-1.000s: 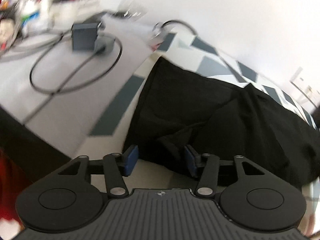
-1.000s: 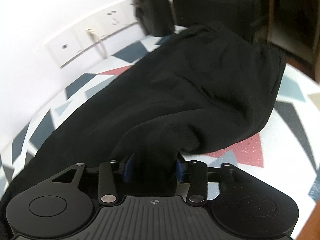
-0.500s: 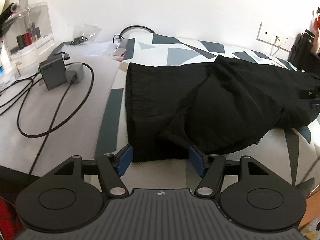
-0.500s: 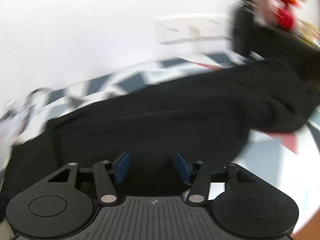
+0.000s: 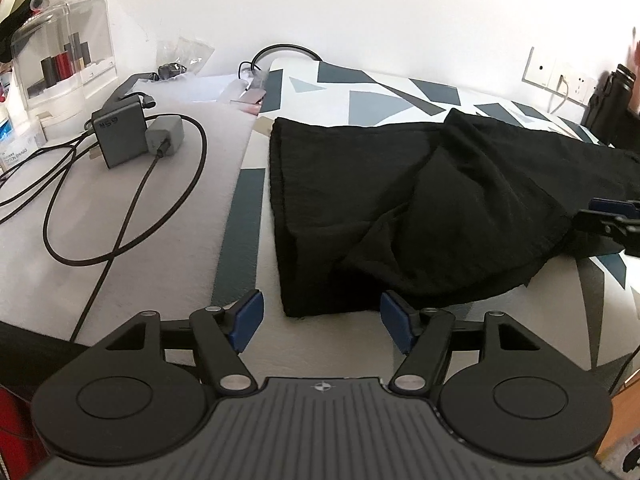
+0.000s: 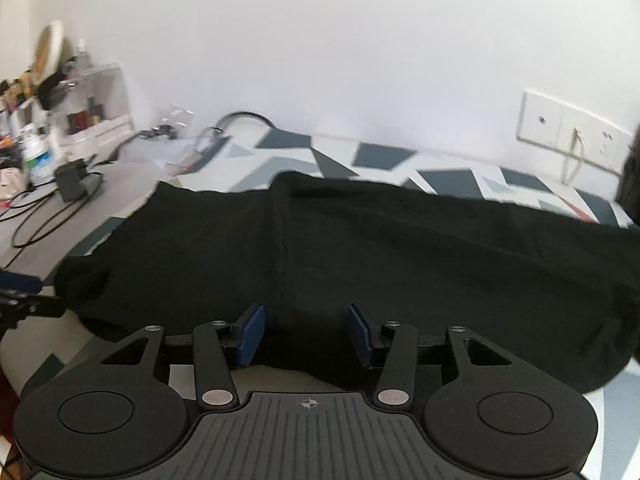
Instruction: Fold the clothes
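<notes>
left gripper [image 5: 321, 322] just widened, empty, short of black garment [image 5: 400, 208] near corner | right gripper [image 6: 306, 334] just narrowed, garment hem between unclenched pads | garment half-folded on patterned cloth [image 5: 360, 92], beside charger [image 5: 120, 136] | next fold pending

Your black garment [image 5: 420, 208] lies spread across the patterned cloth [image 5: 360, 96], its long axis running from 9 o'clock to 3 o'clock in the left wrist view. Its 9 o'clock edge is straight and squared. 1 loose layer is folded over the middle, leaving a rumpled flap toward 5 o'clock. In the right wrist view the same dark fabric fills the centre, with a seam running toward 6 o'clock.
</notes>
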{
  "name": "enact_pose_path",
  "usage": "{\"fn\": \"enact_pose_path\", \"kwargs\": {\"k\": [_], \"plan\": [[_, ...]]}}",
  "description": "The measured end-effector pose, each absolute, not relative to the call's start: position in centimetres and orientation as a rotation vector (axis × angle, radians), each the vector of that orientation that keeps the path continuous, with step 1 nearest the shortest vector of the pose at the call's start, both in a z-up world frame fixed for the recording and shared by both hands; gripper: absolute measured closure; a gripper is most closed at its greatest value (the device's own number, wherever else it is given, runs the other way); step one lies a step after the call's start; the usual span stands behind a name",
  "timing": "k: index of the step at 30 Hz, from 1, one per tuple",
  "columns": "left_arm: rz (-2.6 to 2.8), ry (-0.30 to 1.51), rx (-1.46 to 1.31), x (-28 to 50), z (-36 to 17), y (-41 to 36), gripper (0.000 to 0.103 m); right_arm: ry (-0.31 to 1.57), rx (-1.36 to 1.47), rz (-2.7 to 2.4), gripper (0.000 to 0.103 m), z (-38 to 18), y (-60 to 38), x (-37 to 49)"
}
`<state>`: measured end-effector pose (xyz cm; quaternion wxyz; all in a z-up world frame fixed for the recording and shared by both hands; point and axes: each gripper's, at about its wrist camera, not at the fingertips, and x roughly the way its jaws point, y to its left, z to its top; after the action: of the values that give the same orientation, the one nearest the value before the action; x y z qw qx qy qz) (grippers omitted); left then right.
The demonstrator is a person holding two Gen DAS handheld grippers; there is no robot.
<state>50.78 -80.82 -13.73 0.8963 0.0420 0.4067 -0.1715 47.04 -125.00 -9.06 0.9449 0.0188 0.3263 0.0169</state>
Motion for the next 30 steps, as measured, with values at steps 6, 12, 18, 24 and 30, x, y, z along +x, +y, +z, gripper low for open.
{"fn": "enact_pose_path", "kwargs": {"k": [6, 12, 18, 24, 30], "plan": [[-0.348, 0.848, 0.080, 51.2, -13.8, -80.9, 0.036, 0.698, 0.001, 0.038, 0.060, -10.6, -125.1, 46.7], [-0.368, 0.826, 0.125, 51.0, -13.7, -81.8, 0.032, 0.645, 0.126, 0.020, 0.081, -10.4, -125.8, 49.0], [-0.413, 0.765, 0.248, 51.3, -13.6, -83.6, 0.032, 0.672, 0.266, 0.031, 0.095, -10.5, -126.7, 52.0], [-0.465, 0.679, 0.376, 51.4, -13.7, -86.1, 0.032, 0.605, 0.396, 0.057, 0.096, -8.6, -128.4, 53.1], [-0.580, 0.646, 0.502, 51.1, -14.7, -89.1, 0.098, 0.600, 0.413, 0.061, 0.097, -7.7, -129.3, 53.7]]}}
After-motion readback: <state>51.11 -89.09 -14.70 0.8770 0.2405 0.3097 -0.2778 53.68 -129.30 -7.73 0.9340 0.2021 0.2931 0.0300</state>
